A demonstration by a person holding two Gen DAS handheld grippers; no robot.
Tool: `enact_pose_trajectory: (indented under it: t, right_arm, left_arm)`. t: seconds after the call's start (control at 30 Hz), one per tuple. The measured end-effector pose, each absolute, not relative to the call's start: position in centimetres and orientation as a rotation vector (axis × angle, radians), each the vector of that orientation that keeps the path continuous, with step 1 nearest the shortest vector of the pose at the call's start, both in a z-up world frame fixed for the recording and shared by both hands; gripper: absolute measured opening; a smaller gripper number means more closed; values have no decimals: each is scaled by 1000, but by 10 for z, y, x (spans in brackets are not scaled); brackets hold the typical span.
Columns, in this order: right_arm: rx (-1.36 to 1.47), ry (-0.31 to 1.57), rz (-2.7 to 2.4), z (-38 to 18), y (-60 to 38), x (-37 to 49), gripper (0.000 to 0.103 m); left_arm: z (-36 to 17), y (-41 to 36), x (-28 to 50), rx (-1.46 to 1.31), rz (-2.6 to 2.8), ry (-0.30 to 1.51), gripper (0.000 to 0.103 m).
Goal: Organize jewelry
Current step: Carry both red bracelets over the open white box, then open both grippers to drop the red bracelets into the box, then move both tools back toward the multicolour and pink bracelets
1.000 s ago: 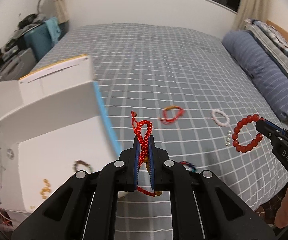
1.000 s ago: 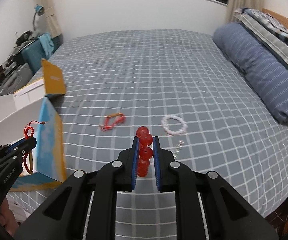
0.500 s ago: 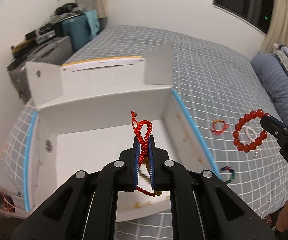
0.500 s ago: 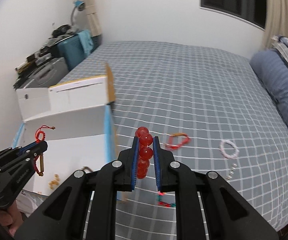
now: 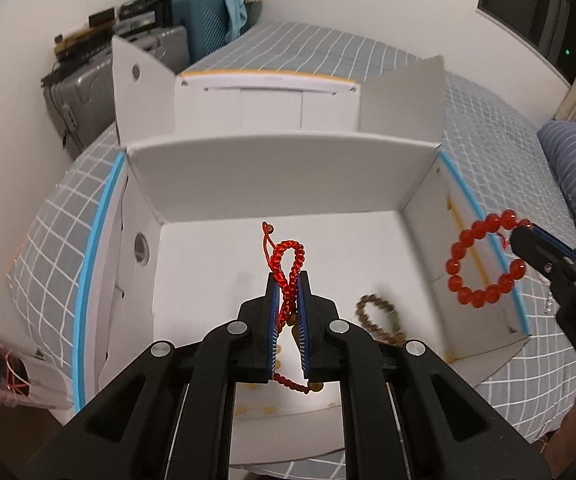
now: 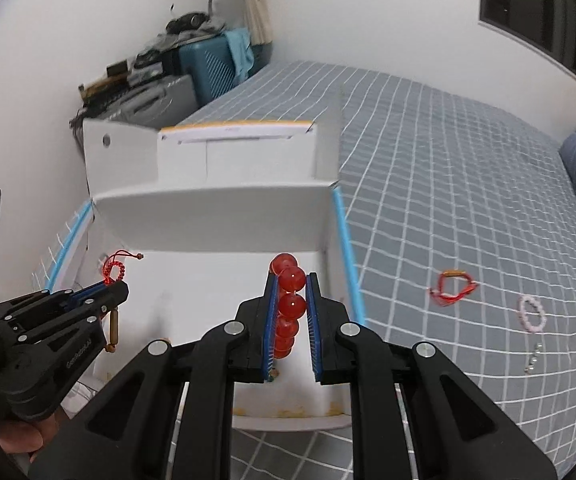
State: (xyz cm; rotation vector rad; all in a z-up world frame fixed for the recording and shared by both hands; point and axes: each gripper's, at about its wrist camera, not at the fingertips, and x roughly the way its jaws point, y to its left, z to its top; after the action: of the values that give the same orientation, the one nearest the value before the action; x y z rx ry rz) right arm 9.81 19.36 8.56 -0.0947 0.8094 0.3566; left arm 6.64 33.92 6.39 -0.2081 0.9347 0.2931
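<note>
My left gripper (image 5: 288, 280) is shut on a red braided cord bracelet (image 5: 286, 258) and hangs over the middle of the open white box (image 5: 280, 168). A brown bead bracelet (image 5: 372, 312) lies on the box floor. At the right, my right gripper (image 5: 524, 236) holds a bracelet of round red beads (image 5: 464, 268) above the box's right wall. In the right wrist view that gripper (image 6: 291, 280) is shut on the red beads (image 6: 291, 304) over the box (image 6: 216, 216). The left gripper (image 6: 116, 286) shows at the left with its cord bracelet (image 6: 113, 270).
On the checked bed cover (image 6: 448, 160) lie a red cord bracelet (image 6: 452, 286), a pink bead bracelet (image 6: 532, 314) and small pearl pieces (image 6: 533, 358). Suitcases (image 5: 204, 20) stand by the far wall. A blue pillow (image 5: 572, 168) lies at the right.
Both grippers have swung left from above the bed to above the open box, each still holding its bracelet. The box now fills the middle of both views.
</note>
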Motion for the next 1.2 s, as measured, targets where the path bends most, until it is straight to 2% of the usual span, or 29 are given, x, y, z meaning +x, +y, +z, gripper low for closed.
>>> enact_pose_trajectory:
  t: [0.4, 0.67, 0.73, 0.77, 0.8, 0.9, 0.97, 1.03, 1.17, 1.2]
  right_arm:
    - [-141, 925, 359, 33, 220, 118, 13]
    - [-162, 955, 349, 20, 228, 122, 14]
    - [-163, 940, 345, 22, 228, 121, 14]
    - [-165, 938, 344, 23, 228, 121, 14]
    - [-165, 936, 346, 25, 228, 120, 14]
    - [-161, 910, 333, 33, 225, 117, 31]
    - [-149, 892, 325, 39, 220, 115, 46]
    - [-132, 877, 319, 47, 215, 113, 54]
    - [-118, 825, 293, 68, 202, 106, 77]
    - [-120, 807, 277, 73, 199, 103, 81]
  left_arm:
    - [27, 358, 73, -232, 336, 1004, 9]
    - [19, 361, 75, -231, 337, 1020, 12]
    - [21, 360, 75, -228, 336, 1018, 13]
    - [22, 359, 74, -228, 336, 1015, 17]
    - [22, 360, 73, -229, 341, 1013, 27]
    - [26, 362, 71, -239, 348, 989, 48]
    - [31, 360, 69, -224, 357, 972, 53]
    - [35, 360, 68, -222, 351, 962, 55]
    - [49, 356, 63, -207, 341, 922, 71]
    - [54, 354, 62, -200, 336, 909, 75]
